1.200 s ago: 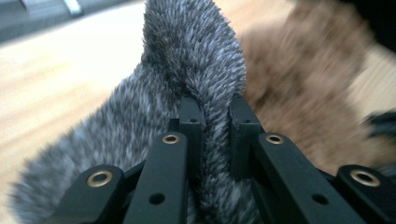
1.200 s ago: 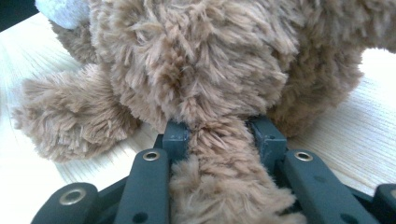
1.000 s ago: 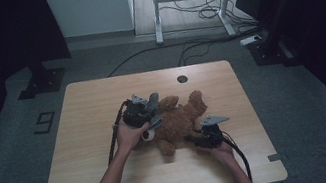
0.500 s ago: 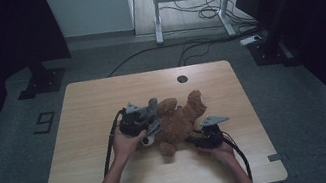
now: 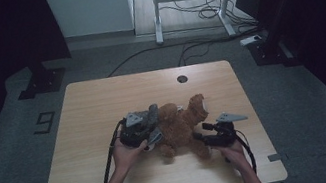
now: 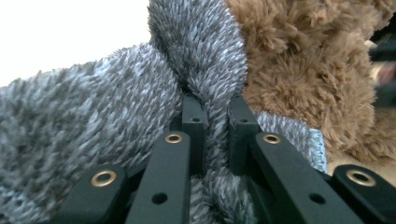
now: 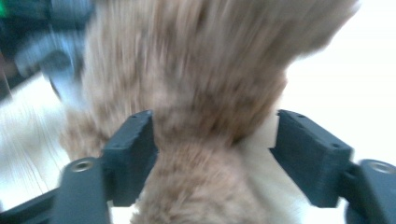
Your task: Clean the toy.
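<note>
dim room, grey floor, cables trailing under a white desk frame beyond; pale wooden table (image 5: 102,102) in the middle. brown teddy bear (image 5: 180,126) lay on its back near the table's front half, between my two hands. grey knitted garment (image 5: 152,124) was bunched at the bear's left side, against its body. my left gripper (image 6: 215,112) had its jaws clamped tight on a fold of that grey knit, presumably to keep tension on the fabric while it gets worked over the bear. my right gripper (image 7: 212,140) sat at the bear's leg, jaws having just been opening; brown fur lay between them, one side touching, the other clear, so i judged the grip released. that view was blurred. likely regrasp needed next on the right.
</note>
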A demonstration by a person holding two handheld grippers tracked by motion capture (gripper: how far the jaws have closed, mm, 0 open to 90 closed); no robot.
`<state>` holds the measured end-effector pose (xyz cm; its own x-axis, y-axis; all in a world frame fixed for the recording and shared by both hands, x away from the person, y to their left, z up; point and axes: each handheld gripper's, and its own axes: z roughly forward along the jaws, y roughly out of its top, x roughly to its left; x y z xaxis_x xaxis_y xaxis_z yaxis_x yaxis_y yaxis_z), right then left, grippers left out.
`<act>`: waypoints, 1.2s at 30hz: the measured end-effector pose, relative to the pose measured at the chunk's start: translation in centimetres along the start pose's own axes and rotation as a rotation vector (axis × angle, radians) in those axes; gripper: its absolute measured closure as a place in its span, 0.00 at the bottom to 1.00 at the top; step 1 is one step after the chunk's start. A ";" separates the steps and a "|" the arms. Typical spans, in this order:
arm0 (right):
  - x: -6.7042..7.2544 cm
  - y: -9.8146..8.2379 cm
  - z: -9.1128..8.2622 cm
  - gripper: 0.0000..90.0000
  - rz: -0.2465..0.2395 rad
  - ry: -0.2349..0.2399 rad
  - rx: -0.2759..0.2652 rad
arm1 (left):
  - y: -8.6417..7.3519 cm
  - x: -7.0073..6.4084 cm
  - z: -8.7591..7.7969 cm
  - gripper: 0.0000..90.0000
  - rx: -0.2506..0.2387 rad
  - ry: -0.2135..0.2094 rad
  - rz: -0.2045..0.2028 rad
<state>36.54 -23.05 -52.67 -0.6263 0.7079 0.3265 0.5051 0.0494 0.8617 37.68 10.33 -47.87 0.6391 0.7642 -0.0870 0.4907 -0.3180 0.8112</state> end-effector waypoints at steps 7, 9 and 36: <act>-0.6 2.6 -2.1 0.21 0.016 -0.046 -0.098 | -0.6 -0.5 -0.5 0.89 -0.009 -0.014 -0.001; -0.9 3.3 -1.9 0.20 0.023 -0.046 -0.095 | -0.7 -0.6 -0.6 0.89 -0.012 -0.015 0.001; 0.7 -0.2 -0.6 0.71 -0.071 0.087 0.007 | 3.6 -2.0 -5.0 0.87 -0.100 -0.099 -0.014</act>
<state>35.63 -23.03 -52.40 -0.7101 0.6382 0.2974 0.4613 0.1026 0.8813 35.19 10.43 -41.89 0.6905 0.7074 -0.1509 0.4415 -0.2469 0.8626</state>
